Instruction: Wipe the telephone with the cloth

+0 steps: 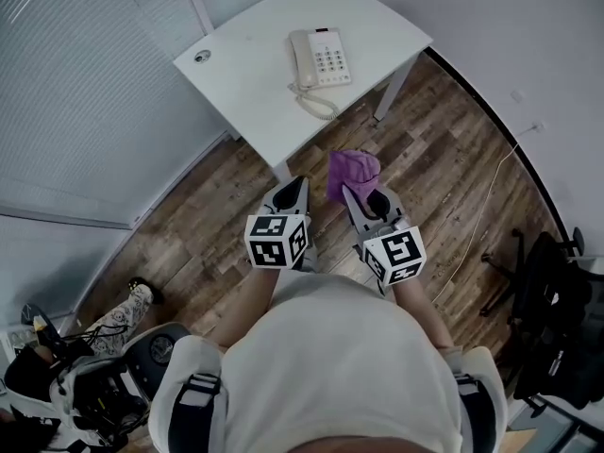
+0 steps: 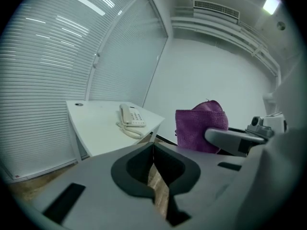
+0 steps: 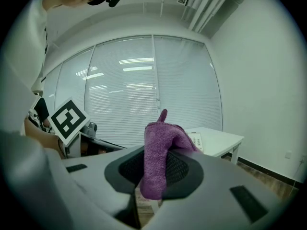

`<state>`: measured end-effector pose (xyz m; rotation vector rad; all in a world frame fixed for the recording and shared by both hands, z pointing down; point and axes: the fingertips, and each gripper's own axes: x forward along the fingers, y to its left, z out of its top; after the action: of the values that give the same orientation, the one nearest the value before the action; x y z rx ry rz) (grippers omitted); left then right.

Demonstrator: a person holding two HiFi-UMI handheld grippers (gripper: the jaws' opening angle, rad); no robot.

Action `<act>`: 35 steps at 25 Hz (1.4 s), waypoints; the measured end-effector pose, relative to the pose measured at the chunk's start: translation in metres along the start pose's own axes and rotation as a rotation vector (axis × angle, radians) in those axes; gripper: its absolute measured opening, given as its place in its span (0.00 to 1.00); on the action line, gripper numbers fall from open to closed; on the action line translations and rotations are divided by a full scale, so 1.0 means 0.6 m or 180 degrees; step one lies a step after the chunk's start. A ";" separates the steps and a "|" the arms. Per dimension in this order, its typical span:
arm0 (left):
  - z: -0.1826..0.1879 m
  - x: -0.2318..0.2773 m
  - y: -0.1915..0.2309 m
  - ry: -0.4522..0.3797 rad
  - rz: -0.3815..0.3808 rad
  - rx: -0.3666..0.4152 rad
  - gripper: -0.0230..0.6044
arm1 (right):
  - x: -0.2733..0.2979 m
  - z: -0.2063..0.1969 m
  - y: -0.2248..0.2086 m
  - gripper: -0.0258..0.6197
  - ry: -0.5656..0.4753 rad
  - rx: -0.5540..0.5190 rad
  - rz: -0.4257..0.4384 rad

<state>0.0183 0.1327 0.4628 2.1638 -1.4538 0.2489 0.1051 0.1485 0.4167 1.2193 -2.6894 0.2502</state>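
Purple cloth is pinched between the jaws of the right gripper, its free end sticking up and forward past the tips. Nothing is held by the left gripper: its jaws are pressed together, with only wooden floor seen through the slit. Both grippers are held side by side in front of the person, out over the floor and well short of the white table. On that table the cream telephone is seen lying flat, handset on its cradle, coiled cord trailing toward the near edge. No wiping is under way yet; the step in hand is judged to be the approach. Next, the cloth needs to be brought over the table and laid on the telephone, with the free gripper perhaps needed to steady the base.
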 end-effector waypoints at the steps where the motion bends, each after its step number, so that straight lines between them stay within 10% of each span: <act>1: 0.007 0.009 0.006 0.0003 -0.0005 -0.0004 0.07 | 0.011 0.004 -0.007 0.17 0.0002 0.0006 -0.0008; 35: 0.183 0.240 0.280 0.0186 -0.0180 -0.0101 0.07 | 0.378 0.109 -0.158 0.17 0.0040 -0.0019 -0.0415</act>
<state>-0.0892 -0.0887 0.4832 2.1505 -1.3534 0.2648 0.0238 -0.0923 0.4131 1.3796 -2.5848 0.2303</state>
